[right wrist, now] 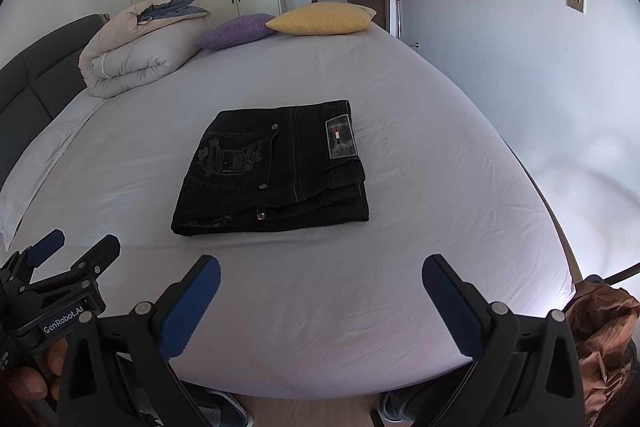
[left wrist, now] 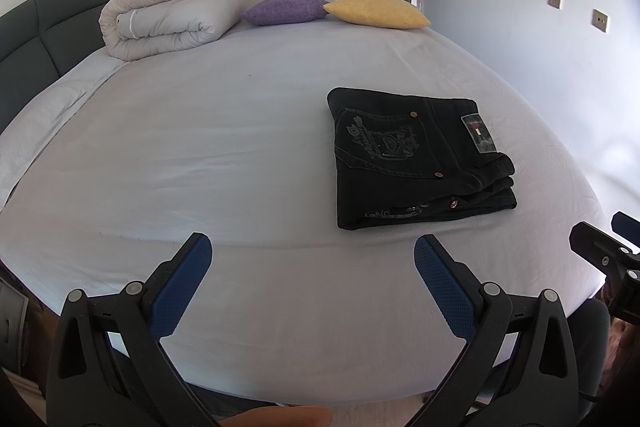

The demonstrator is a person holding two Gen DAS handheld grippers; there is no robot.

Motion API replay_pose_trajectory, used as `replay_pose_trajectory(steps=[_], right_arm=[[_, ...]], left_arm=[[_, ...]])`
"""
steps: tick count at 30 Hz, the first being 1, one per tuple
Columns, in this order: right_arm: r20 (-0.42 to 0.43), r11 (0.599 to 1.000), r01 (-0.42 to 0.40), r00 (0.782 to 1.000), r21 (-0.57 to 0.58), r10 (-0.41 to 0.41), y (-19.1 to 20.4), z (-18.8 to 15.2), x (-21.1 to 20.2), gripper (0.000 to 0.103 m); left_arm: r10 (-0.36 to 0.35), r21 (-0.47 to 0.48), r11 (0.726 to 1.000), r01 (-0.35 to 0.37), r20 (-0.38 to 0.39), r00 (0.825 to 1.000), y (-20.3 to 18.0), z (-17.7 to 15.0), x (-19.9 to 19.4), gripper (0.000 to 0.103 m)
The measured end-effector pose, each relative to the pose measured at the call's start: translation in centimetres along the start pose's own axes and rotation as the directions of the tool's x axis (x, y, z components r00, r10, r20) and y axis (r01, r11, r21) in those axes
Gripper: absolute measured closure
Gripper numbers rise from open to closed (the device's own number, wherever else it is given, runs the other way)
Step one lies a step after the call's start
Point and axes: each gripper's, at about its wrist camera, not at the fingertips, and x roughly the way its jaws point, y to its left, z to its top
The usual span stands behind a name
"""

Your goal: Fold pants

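On the pale lilac bedsheet (right wrist: 400, 267), a pair of black denim pants (right wrist: 276, 167) lies folded into a compact rectangular stack, back pocket and grey waistband patch facing up, right of centre in the left wrist view (left wrist: 416, 155). Left gripper (left wrist: 312, 267) and right gripper (right wrist: 320, 287) both hover near the bed's front edge, jaws spread wide, holding nothing, apart from the pants. At the far end: a rolled beige quilt (right wrist: 136, 47), purple cushion (right wrist: 236, 31), yellow cushion (right wrist: 320, 19).
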Motion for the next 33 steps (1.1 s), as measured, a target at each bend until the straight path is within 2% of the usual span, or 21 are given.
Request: replay_pose_trajectory(steps=[33], right_arm=[[-0.005, 1.000, -0.004, 1.000, 0.003, 0.004, 0.38, -0.67, 0.04, 0.000]], left_arm=[[-0.009, -0.002, 1.000, 0.009, -0.008, 1.000, -0.54, -0.21, 0.20, 0.000]])
